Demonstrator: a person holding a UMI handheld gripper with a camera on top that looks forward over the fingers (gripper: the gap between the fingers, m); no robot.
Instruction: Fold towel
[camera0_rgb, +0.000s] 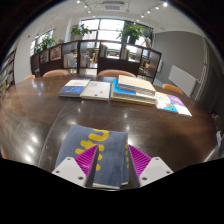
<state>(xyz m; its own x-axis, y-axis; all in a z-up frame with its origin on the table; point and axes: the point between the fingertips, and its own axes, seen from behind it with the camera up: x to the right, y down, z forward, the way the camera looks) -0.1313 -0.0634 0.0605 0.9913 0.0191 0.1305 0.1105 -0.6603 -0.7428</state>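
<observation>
A grey towel (98, 152) with a yellow marking on its upper part is seen at the near edge of the table (60, 120), lying over the gripper (108, 172) and draped down between its two fingers. The jaws are clenched on the towel: the cloth is pressed between the two magenta pads (90, 157), which are seen at either side of the grey fabric, and the white fingertips (70, 170) are visible below. The upper edge of the towel is spread toward the middle of the table, and its lower part is hidden behind the fingers.

The table is dark brown wood with a glossy surface, on which light from the windows is reflected. Toward the far edge of the table, well apart from the towel, a row of open books (85, 89) and magazines is laid out; a stack of books (134, 90) with a blue cover is seen beside them, and further coloured leaflets (172, 103) are placed toward the far right corner.

Beyond the far edge, the backs of wooden chairs (115, 73) are seen. Behind them a dark shelf unit (70, 55) is stood against large windows (100, 30), and potted plants (132, 33) are set on top of it. A white radiator (183, 76) is mounted on the wall at the right.
</observation>
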